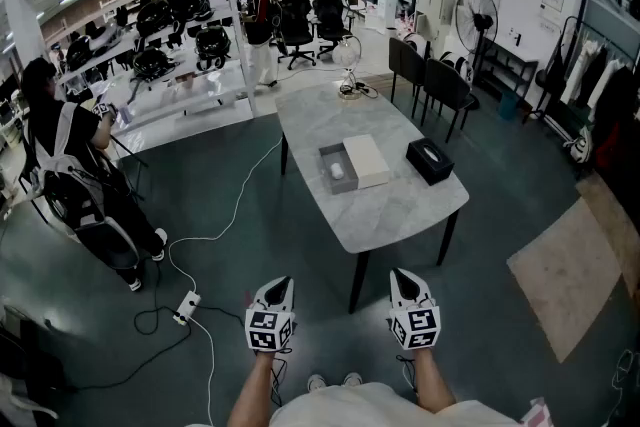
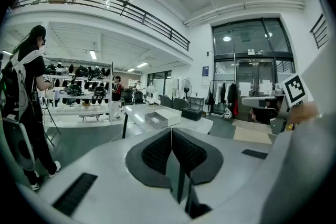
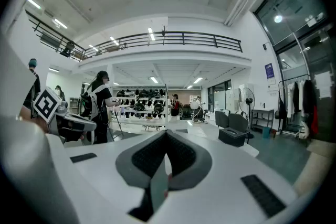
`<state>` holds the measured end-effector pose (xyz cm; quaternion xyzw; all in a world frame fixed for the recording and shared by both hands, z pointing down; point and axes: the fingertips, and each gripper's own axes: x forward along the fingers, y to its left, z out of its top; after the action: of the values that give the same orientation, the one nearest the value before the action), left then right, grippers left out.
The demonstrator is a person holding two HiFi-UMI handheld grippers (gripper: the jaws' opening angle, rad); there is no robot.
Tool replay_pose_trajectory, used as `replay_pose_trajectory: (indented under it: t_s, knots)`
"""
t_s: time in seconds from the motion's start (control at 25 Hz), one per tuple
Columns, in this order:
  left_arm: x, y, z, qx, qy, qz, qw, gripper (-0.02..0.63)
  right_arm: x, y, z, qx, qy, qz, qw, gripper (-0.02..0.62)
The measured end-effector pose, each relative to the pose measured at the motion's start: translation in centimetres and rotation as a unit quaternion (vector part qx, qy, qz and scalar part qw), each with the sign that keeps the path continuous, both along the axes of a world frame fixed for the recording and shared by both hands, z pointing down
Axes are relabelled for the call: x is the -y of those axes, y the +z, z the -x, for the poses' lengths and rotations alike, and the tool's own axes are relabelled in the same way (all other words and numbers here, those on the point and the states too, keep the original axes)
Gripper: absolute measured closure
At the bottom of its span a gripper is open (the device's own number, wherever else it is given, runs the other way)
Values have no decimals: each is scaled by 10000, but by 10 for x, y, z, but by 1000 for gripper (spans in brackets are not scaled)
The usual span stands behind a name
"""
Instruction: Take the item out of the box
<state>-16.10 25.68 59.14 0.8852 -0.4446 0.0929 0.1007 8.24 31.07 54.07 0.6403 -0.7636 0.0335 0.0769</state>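
Far left, 9 o'clock in the head view: a person (image 1: 70, 155) with a backpack rig stands on the floor (image 1: 230, 215). The person faces shelves (image 1: 170, 45) full of black gear at 11 o'clock.

A power strip (image 1: 186, 307) lies on the floor at 9 o'clock of the left gripper. A white cable runs from it up toward the table.

The left gripper (image 1: 280, 285) is low in frame, held in the air over the floor. Its jaws are pressed together with nothing between them; its own view shows the pads meeting in a line.

The right gripper (image 1: 403, 281) is at 3 o'clock of it, apart from it and at the same height. Its jaws are also clenched together on nothing.

Both grippers are well short of the table (image 1: 400, 205), which stands at 12 o'clock of them. The box (image 1: 330, 155), grey and open, sits near the table's middle, on the left half. The item (image 1: 337, 171), small and white, lies inside the box, toward its near end.

- **White block** (image 1: 366, 160): touches the box on its 3 o'clock side.
- **Black box** (image 1: 430, 160): at 3 o'clock of the block, apart from it, near the table's right edge.
- **Small fan** (image 1: 347, 55): at the table's far end, 12 o'clock of the box.
- **Dark chairs** (image 1: 440, 85): by the table's far right side, 1 o'clock.
- **Tan mat** (image 1: 570, 265): on the floor at 3 o'clock, well apart from the table.
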Motion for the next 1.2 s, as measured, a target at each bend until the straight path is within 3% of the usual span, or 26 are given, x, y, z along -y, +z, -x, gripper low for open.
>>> replay_pose_trajectory:
  t_s: [0.32, 0.48, 0.52, 0.64, 0.68, 1.2]
  knots:
    - [-6, 2, -4, 4, 32, 53, 10000, 591, -4, 3, 2, 22, -49, 48, 10000, 595]
    - [-11, -1, 0, 21, 17, 99, 9999, 591, -9, -4, 10, 292, -276, -65, 9992, 594]
    - [-12, -1, 1, 22, 11, 105, 9999, 591, -10, -4, 13, 365, -362, -76, 9986, 567]
    - [-16, 1, 2, 20, 10, 110, 9999, 591, -11, -1, 19, 407, -525, -36, 9978, 387]
    - [-17, 1, 2, 19, 12, 110, 9999, 591, -12, 0, 19, 371, -526, -18, 9979, 379]
    - [-33, 3, -8, -9, -51, 148, 9999, 591, -24, 5, 11, 282, -635, 98, 9975, 374]
